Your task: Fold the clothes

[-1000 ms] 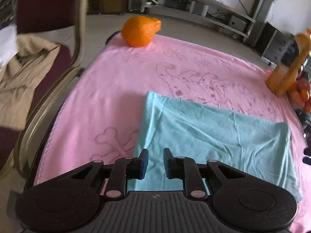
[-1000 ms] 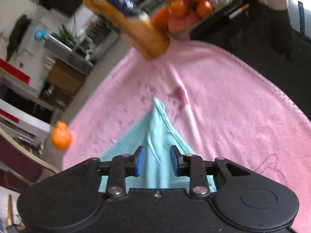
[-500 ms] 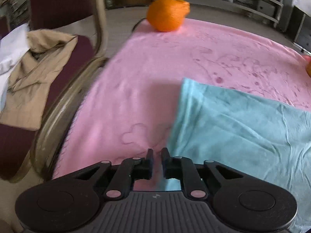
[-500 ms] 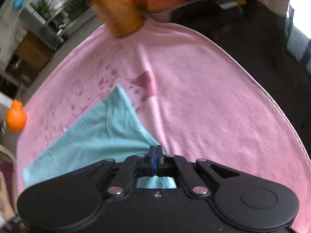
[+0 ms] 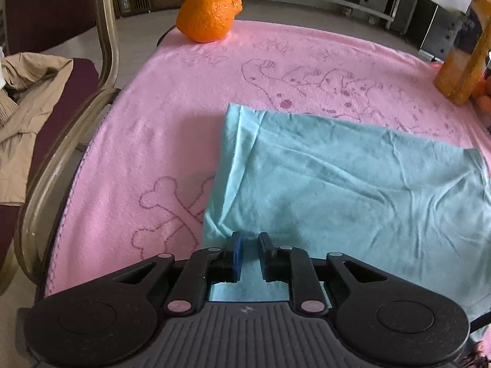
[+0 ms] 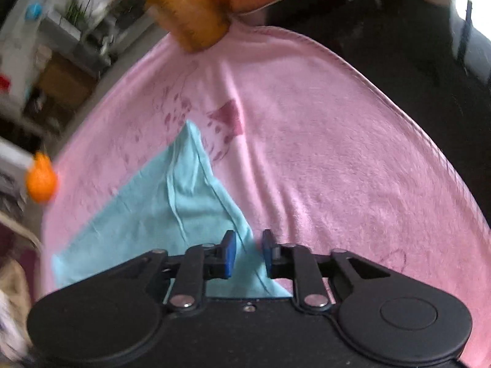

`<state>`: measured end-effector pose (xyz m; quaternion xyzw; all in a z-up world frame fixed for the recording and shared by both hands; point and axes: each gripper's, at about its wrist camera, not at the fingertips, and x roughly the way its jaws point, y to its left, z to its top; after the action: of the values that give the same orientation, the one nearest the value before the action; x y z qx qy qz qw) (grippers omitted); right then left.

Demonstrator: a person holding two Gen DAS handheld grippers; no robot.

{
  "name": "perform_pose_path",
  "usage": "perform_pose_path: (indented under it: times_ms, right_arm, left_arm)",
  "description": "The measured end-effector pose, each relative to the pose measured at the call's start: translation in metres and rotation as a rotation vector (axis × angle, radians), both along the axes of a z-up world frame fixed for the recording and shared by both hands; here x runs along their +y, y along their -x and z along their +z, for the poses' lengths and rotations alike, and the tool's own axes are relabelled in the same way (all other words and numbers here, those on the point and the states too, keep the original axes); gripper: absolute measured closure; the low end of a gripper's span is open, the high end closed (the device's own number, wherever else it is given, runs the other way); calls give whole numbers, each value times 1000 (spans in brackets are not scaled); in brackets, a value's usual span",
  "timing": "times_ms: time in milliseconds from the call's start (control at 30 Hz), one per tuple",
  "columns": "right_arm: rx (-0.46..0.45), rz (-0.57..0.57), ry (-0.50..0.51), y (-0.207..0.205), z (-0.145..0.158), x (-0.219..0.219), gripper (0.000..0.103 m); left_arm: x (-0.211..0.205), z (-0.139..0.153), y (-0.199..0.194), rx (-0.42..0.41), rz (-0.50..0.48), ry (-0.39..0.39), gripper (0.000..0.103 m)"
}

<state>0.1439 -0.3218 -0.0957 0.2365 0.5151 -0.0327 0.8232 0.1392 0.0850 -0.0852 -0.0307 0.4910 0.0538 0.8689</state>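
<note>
Two near corners of the teal cloth [image 5: 353, 184] lie under the tools. The left hand-held gripper [image 5: 248, 245] hovers over one corner, jaws narrowly apart and opening. The right hand-held gripper [image 6: 248, 245] is over the other, jaws parted. Neither pinches fabric. It seems best to bite each corner squarely, then lift both evenly. The cloth lies on a pink dinosaur towel [image 5: 153, 122] covering the dark desk [image 6: 399, 46]. A tangerine [image 5: 208, 15], a juice bottle [image 5: 463, 46] and a chair [image 5: 104, 46] holding a beige garment [image 5: 27, 107] surround it.

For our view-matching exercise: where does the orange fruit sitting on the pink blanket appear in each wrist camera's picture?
Left wrist view: the orange fruit sits top centre, at the far edge of the pink blanket.
Right wrist view: the fruit is blurred, at the far left edge, mid-height.
Shared landmark: the light blue cloth near both grippers.
</note>
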Motion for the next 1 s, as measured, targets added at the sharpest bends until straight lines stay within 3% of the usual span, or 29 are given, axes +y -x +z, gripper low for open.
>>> perform_pose_path:
  times_ms: [133,233,400,533,633,800,867,933,967,1000]
  right_arm:
    - [2,79,252,3,5,25,102]
    - [13,89,344,6,5,30,103]
    - [-108,-55,144,19,25,3,95]
    - [-227,-124,-186,27,32,-22,94]
    - [-221,-133,-356,12,20,-20,94]
    - [-153,-80,-400,-26,0,2,91]
    - [-130,-91,-457,-35,-12,4,91]
    - [-89,-126,-442,-38,-23,3,91]
    - [-74,-158,-423,-38,-29,-3,103]
    - [-64,-193,-410,-37,-33,-9,103]
  left_arm:
    - [4,0,1,9,22,-31,84]
    - [6,1,2,5,22,-28,84]
    - [21,21,11,-69,85,35,86]
    - [20,41,13,-196,57,117,88]
    - [10,37,0,-214,36,152,88]
    - [4,18,-26,-165,85,131,89]
    - [9,9,-32,-126,124,131,89]
    - [15,-2,-35,-68,169,89,88]
    - [19,-3,-34,-69,182,84,87]
    - [22,-4,-33,-70,193,82,86]
